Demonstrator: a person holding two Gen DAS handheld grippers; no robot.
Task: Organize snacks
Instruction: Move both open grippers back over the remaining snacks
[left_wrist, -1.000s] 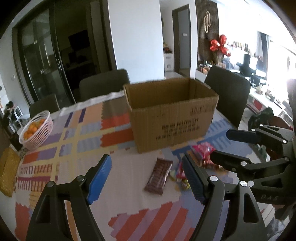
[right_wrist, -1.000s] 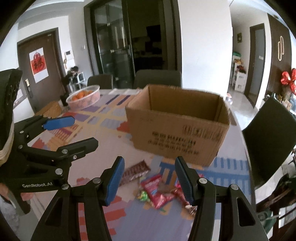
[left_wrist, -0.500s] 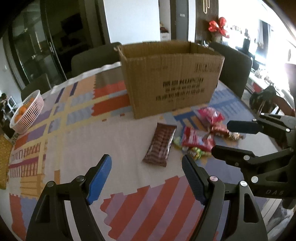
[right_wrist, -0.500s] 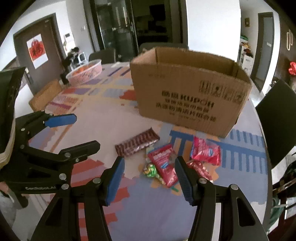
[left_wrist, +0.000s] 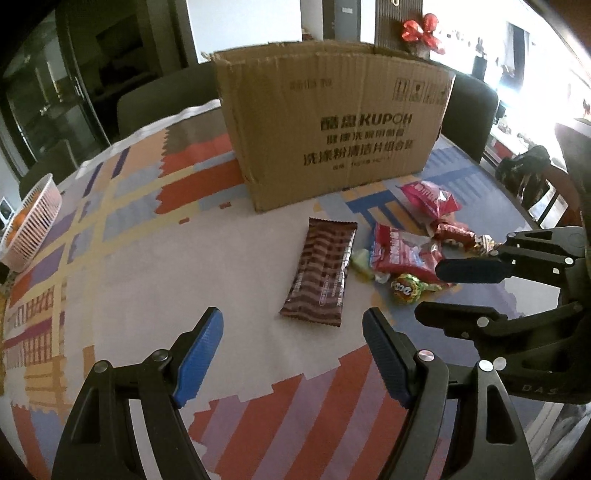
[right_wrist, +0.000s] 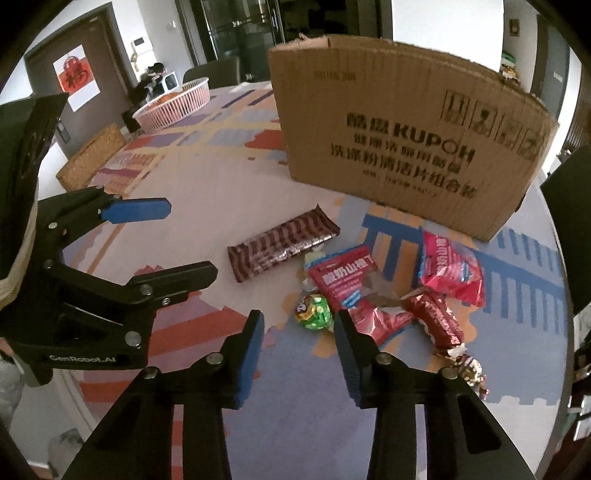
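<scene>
Both grippers are reaching for the snacks. The left gripper, spread wide and empty, has the chocolate wafer bar just ahead between its fingers. The right gripper, whose jaws have just been closing with nothing pinched, sits just short of the green candy. Next comes a pinch and a lift into the cardboard box beyond.

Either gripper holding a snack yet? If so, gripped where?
Nothing held. The left gripper is open above the brown striped wafer packet; the right gripper, whose fingers have just been closing, is empty near the green round candy.
</scene>
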